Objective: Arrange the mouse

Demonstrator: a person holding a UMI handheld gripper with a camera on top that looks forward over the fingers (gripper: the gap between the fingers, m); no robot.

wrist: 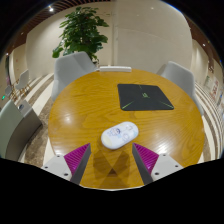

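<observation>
The gripper (112, 160) is held above the near edge of the round wooden table (80, 110), its two fingers spread wide with nothing between them. This open stance suits an approach: the gap looks broad enough to pass on both sides of the target.

Left to right:

- Left finger pad (78, 156): over bare table, touching nothing.
- Mouse (119, 134): white, lying flat on the table just ahead of the fingers, near the centre line of the gap and set at a slight angle to it. It rests on its own and is not yet gripped.
- Right finger pad (146, 156): likewise free.
- Mouse pad (146, 96): dark and rectangular, beyond the mouse toward the far right; probably the intended place for the mouse.

Chairs (72, 68) and a potted plant (82, 32) stand beyond the table.
</observation>
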